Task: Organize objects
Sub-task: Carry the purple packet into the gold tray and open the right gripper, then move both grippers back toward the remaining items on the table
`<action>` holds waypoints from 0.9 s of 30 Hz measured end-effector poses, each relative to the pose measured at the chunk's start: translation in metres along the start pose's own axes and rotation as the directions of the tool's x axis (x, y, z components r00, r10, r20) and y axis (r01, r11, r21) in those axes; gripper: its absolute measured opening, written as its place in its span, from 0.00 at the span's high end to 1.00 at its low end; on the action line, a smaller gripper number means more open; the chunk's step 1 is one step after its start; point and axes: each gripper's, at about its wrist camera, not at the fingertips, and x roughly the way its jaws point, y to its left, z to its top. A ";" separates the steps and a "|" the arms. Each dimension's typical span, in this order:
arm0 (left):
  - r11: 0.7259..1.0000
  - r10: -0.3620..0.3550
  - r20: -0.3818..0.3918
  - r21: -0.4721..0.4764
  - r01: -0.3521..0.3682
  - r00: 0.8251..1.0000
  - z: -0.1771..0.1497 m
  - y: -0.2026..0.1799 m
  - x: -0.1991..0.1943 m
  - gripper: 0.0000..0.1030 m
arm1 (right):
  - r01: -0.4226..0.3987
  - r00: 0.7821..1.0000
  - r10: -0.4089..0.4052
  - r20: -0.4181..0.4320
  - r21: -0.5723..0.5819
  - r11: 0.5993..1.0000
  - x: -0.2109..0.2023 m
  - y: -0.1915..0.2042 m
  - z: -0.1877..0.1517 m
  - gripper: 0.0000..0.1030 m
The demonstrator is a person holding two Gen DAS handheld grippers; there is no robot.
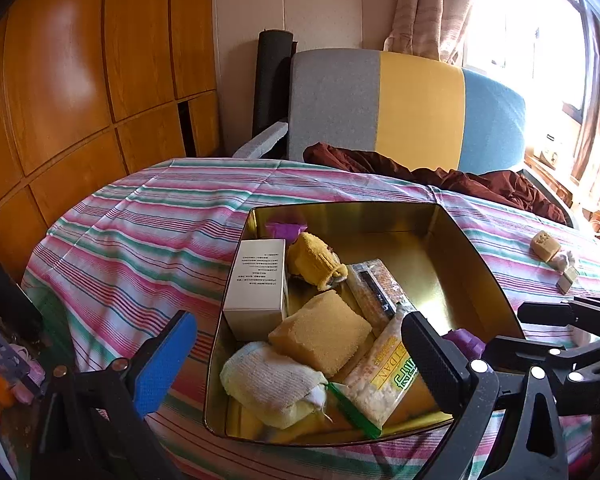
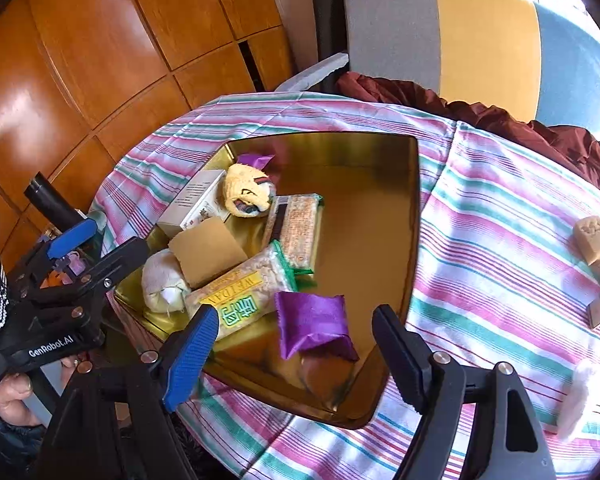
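Striped cloth [image 2: 500,216] is covering the bench; the gold tin [image 2: 414,216] is holding the purple pouch [image 2: 312,322]. Right gripper [image 2: 296,344] and left gripper [image 1: 300,348] are standing open, empty.

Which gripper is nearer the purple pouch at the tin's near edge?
Right. The right gripper is open with the purple pouch just beyond its fingertips; the left gripper is across the tin.

tin [image 2: 414,200]: glossy gold metal (mirror-like) | pouch [image 2: 312,322]: shiny purple satin | tablecloth [image 2: 480,216]: striped cloth
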 end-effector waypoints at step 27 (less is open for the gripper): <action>0.905 -0.385 -0.196 0.112 0.411 0.902 0.022 -0.132 0.010 0.00 | 0.242 0.891 -0.450 0.058 0.778 0.580 -0.143 -0.301 -0.083 0.22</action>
